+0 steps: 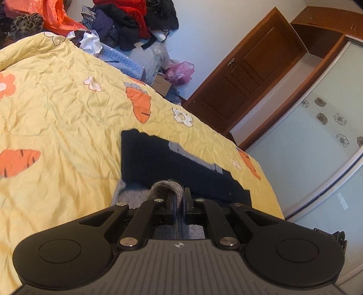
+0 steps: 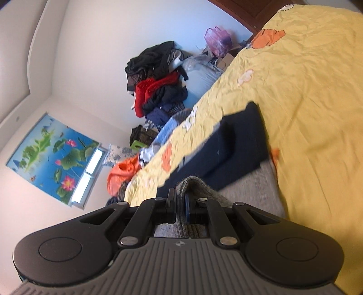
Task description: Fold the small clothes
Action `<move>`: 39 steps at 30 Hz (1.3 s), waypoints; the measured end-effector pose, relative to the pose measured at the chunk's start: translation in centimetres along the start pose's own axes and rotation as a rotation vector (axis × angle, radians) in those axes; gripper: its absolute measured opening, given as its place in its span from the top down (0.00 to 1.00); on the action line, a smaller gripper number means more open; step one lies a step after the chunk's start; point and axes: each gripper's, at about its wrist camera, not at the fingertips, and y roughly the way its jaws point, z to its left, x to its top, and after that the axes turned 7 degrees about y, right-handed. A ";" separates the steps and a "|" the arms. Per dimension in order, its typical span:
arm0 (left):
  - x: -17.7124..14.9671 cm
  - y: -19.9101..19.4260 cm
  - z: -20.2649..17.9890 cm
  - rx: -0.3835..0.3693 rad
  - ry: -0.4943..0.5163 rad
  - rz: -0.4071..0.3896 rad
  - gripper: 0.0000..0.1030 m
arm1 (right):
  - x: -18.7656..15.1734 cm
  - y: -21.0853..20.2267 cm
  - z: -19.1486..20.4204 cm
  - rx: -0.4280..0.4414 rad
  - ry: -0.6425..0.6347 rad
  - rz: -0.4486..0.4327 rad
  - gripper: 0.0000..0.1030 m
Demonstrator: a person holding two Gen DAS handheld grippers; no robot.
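Note:
A small garment, dark navy (image 1: 158,163) with a grey knitted part (image 1: 166,187), lies on the yellow bedspread (image 1: 56,113). My left gripper (image 1: 179,202) is shut on a fold of the grey knit at the garment's near edge. In the right wrist view the same garment shows its navy part (image 2: 236,145) and its grey part (image 2: 249,188). My right gripper (image 2: 180,204) is shut on another fold of the grey knit (image 2: 195,183). Both folds are lifted off the bed.
A heap of dark and red clothes (image 1: 127,20) and an orange bag (image 1: 56,15) lie past the far side of the bed. A wooden door (image 1: 249,68) and a sliding wardrobe (image 1: 317,147) stand to the right. A lotus poster (image 2: 52,156) hangs on the wall.

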 end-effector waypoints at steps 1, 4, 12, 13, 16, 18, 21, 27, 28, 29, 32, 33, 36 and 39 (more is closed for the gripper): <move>0.4 0.8 0.3 0.001 -0.007 0.001 0.96 | 0.6 0.8 -0.3 0.006 0.009 -0.002 0.86; 1.8 2.8 1.0 0.000 -0.015 0.003 0.96 | 2.3 2.7 -0.8 0.012 0.020 -0.004 0.86; 6.8 9.4 1.8 0.060 0.036 -0.039 0.95 | 7.5 8.0 -2.2 0.019 0.050 -0.044 0.86; 7.7 11.0 2.3 0.086 0.045 -0.055 0.95 | 8.5 9.1 -2.7 0.012 0.069 -0.055 0.86; 10.0 15.8 5.0 0.178 -0.034 0.009 0.94 | 11.5 13.2 -5.5 -0.027 0.200 -0.072 0.59; 10.1 15.6 6.1 0.162 -0.079 -0.028 0.90 | 12.2 14.6 -7.0 -0.103 0.318 -0.078 0.27; 8.5 13.3 6.6 0.150 -0.096 -0.055 0.48 | 10.8 13.6 -6.0 -0.080 0.240 -0.092 0.25; 1.3 8.9 4.7 0.310 0.084 -0.010 0.20 | 6.0 10.1 -4.3 -0.235 -0.013 -0.027 0.25; 0.0 8.7 4.2 0.340 0.117 0.015 0.20 | 5.1 9.4 -4.0 -0.265 -0.052 -0.029 0.25; -1.3 8.4 3.6 0.355 0.157 0.023 0.21 | 4.2 8.8 -3.8 -0.291 -0.094 -0.031 0.25; -3.3 8.4 1.2 0.449 0.348 0.002 0.21 | 2.4 7.6 -2.6 -0.393 -0.244 -0.041 0.26; -3.2 8.9 0.4 0.483 0.430 -0.013 0.21 | 2.3 7.7 -2.1 -0.405 -0.287 -0.049 0.28; -2.0 11.4 -2.8 0.648 0.740 -0.090 0.21 | 3.4 9.1 0.2 -0.422 -0.432 -0.108 0.29; -1.0 15.1 -4.5 0.679 0.993 -0.112 0.21 | 3.7 13.6 2.8 -0.523 -0.708 -0.098 0.29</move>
